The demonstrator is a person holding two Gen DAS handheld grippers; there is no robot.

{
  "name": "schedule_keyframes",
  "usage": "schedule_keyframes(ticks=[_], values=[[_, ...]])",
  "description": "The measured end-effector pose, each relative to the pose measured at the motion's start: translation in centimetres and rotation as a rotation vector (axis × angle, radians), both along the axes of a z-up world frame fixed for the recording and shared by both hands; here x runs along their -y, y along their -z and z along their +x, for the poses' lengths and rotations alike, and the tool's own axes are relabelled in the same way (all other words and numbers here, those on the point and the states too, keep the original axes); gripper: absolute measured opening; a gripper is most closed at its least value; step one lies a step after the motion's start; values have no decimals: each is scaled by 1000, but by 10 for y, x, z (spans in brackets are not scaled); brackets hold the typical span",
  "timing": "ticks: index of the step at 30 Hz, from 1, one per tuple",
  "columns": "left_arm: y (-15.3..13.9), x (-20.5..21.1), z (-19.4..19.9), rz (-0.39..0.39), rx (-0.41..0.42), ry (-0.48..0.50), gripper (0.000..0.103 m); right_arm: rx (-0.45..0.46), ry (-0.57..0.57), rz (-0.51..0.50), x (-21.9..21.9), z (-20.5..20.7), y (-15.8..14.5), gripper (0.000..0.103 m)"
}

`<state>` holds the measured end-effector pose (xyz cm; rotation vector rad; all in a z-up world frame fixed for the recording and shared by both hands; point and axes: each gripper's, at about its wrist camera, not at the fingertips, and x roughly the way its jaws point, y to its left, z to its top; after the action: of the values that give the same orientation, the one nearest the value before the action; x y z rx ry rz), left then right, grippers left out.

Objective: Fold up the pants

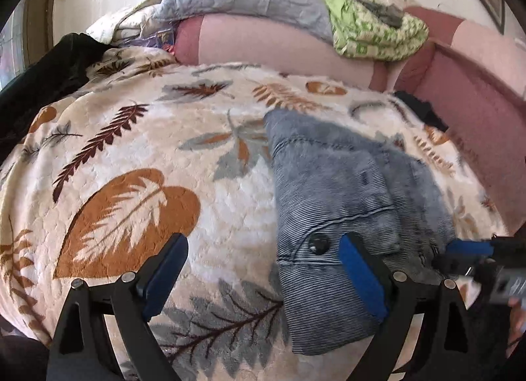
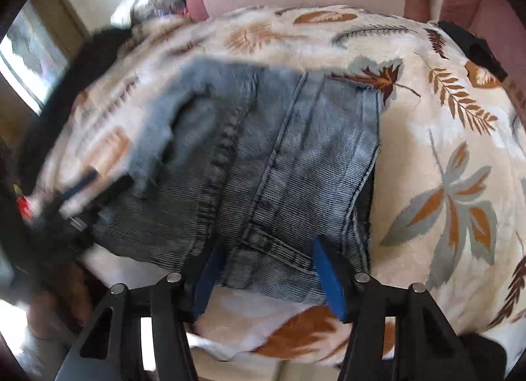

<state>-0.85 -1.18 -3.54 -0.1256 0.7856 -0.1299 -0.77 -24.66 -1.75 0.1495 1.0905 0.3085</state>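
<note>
Leaf-print blanket (image 1: 138,157) under folded jeans (image 1: 332,190)

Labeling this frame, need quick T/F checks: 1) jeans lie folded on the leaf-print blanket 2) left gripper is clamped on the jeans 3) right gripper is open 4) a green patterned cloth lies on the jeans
1) The jeans lie folded on the leaf-print blanket. True.
2) False. The left gripper is open, nothing pinched.
3) The right gripper is open. True.
4) False. The green patterned cloth lies at the far end, apart from the jeans.
</note>
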Motion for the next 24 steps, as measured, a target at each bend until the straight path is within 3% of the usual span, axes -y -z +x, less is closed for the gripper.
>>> schedule_keyframes(ticks=[4,10,14,24], values=[[-10,-14,1,-119,35,-22,93,44,103,26,29,13,-10,71],[2,-22,16,-158,-57,-52,93,-138,202,255,84,44,40,72],[1,-24,21,-132,-73,-89,93,-172,202,365,90,49,55,72],[-3,-19,25,-53,-107,-102,93,-181,178,401,90,60,63,74]])
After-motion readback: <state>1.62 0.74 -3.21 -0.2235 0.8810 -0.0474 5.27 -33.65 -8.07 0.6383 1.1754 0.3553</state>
